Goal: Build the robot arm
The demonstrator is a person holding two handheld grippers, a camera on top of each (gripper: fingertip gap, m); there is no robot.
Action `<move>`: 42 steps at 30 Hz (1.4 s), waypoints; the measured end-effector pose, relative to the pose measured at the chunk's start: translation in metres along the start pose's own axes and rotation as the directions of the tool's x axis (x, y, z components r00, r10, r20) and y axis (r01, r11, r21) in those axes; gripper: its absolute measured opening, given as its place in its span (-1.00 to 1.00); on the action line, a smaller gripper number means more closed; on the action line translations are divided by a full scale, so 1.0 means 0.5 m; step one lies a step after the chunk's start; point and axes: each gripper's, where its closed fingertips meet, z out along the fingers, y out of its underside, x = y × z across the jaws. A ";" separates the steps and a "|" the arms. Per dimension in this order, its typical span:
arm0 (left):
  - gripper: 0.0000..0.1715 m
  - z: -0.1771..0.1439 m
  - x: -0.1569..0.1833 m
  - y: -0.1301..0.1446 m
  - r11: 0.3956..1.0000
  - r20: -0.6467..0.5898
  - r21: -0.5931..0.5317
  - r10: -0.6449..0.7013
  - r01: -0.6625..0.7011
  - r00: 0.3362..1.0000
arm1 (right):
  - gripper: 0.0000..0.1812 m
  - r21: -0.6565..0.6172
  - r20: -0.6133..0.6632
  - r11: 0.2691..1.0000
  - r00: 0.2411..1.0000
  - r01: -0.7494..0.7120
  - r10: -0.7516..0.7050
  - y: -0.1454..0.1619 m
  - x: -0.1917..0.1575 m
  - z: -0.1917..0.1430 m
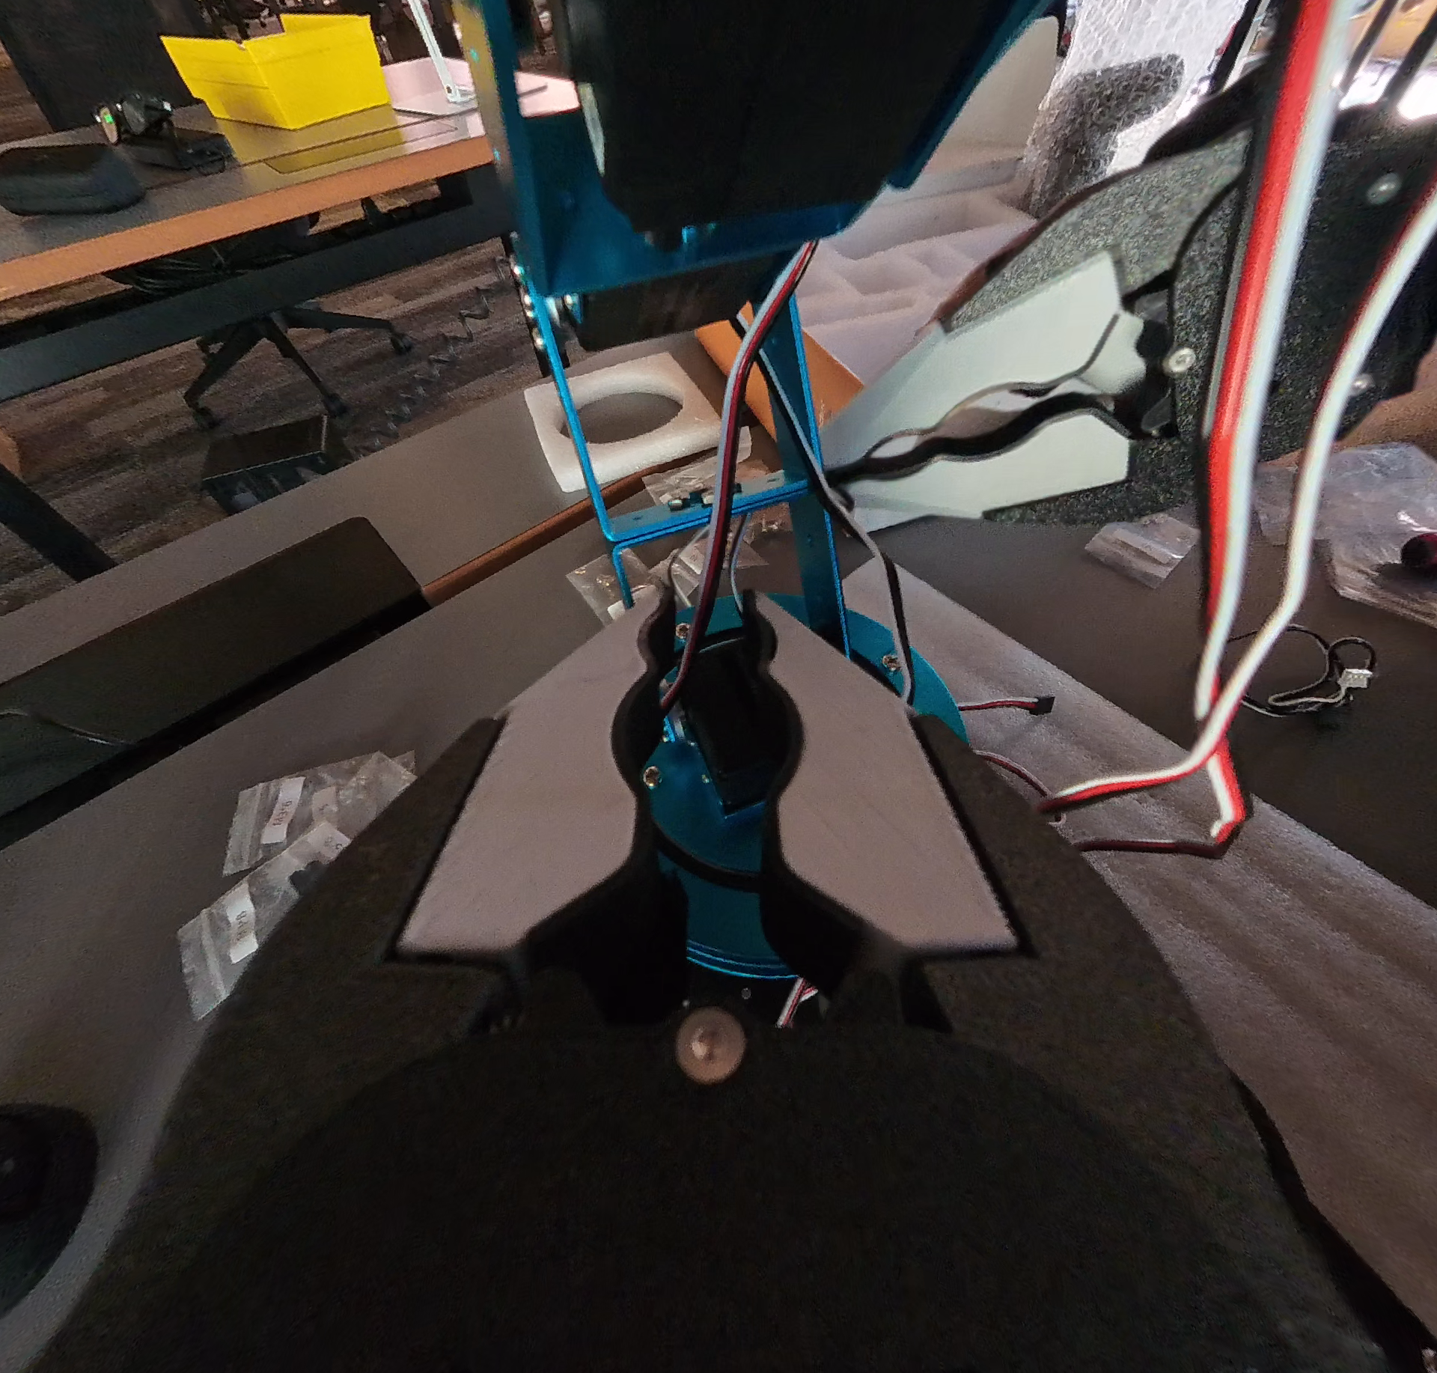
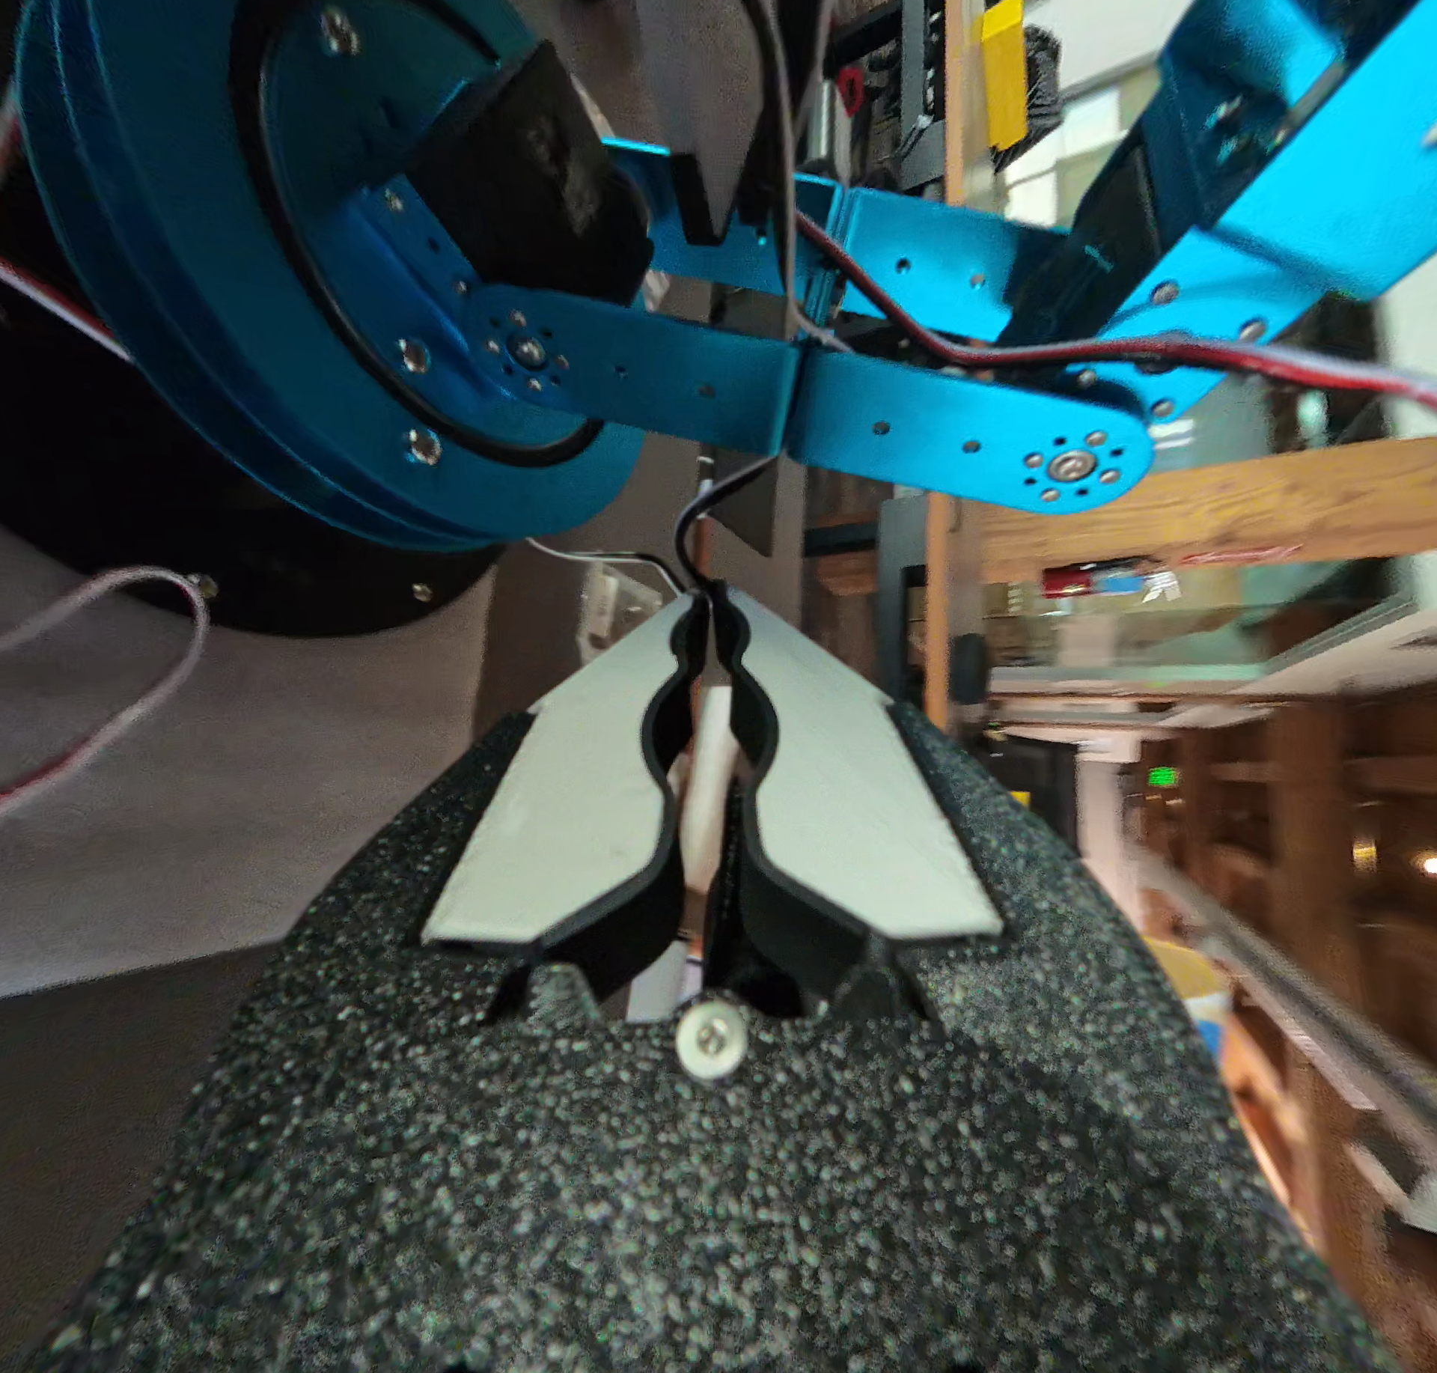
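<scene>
A blue metal robot-arm kit stands on a round blue base (image 1: 704,830), with black servos and an upper bracket (image 1: 544,208). My left gripper (image 1: 706,604) is closed around the black servo (image 1: 731,737) on that base. My right gripper (image 2: 709,593) is shut, pinching a thin black wire (image 2: 684,527) just under the arm's blue link (image 2: 700,387). It also shows in the left wrist view (image 1: 844,476), beside the lower bracket. The base (image 2: 194,286) fills the upper left of the right wrist view. A red, white and black servo cable (image 1: 1244,402) hangs at the right.
Small plastic bags of hardware (image 1: 295,814) lie left of the base. There is a white foam sheet (image 1: 1244,986) at the right, a white foam block with a hole (image 1: 560,418) behind, a loose connector cable (image 1: 1322,682), and a yellow bin (image 1: 288,68) on the far desk. The left gripper's tips are roughly 8 centimetres from the right gripper's.
</scene>
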 end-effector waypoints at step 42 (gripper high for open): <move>-0.80 0.021 0.035 -0.009 0.992 -0.158 -0.097 -0.089 0.075 0.983 | -1.00 0.379 0.292 0.831 0.904 -0.408 0.311 -0.088 -0.038 0.051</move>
